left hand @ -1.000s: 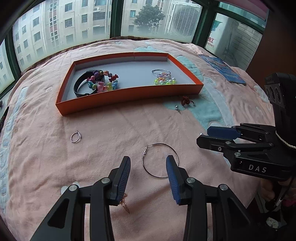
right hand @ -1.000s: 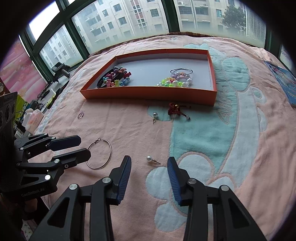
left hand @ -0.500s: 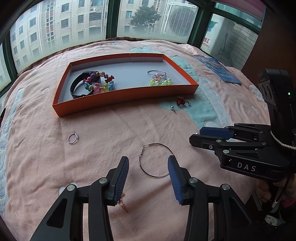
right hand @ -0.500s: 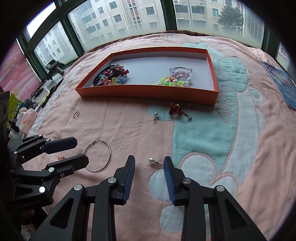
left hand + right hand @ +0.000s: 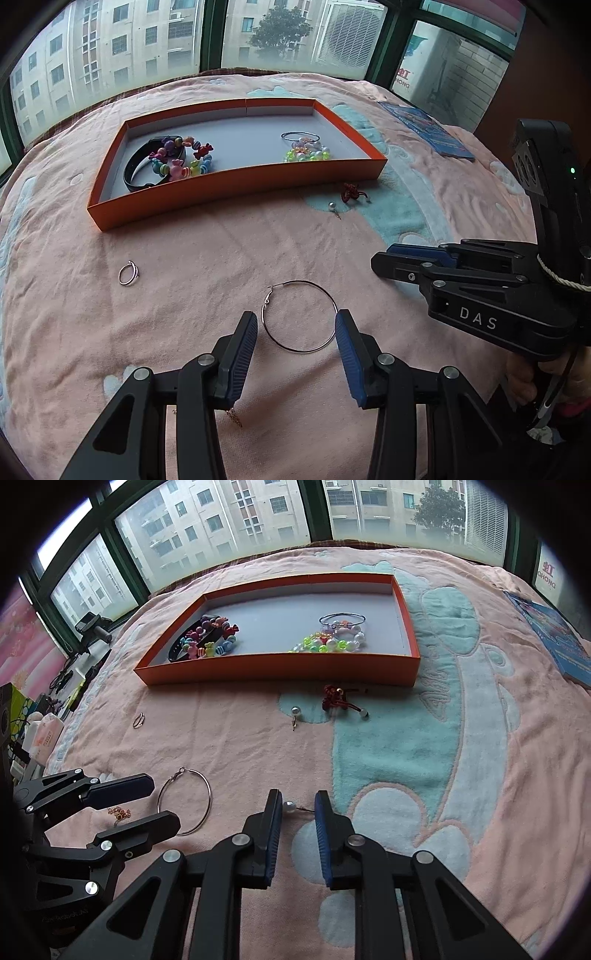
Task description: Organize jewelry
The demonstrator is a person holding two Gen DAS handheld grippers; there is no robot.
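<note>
My left gripper point(image 5: 296, 325) is standing partly open over the hoop earring point(image 5: 300, 316) – pads either side, not gripping. My right gripper point(image 5: 297, 805) has just been closing around the pearl earring point(image 5: 289, 806) on the pink blanket point(image 5: 236, 746), pads not yet pressing; the orange tray point(image 5: 280, 672) is lying beyond.

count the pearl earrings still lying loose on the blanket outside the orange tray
2. One pearl earring lies between the right tongs. The other pearl earring sits near the orange tray, left of the red knotted charm. More may hide under the tongs.
</note>
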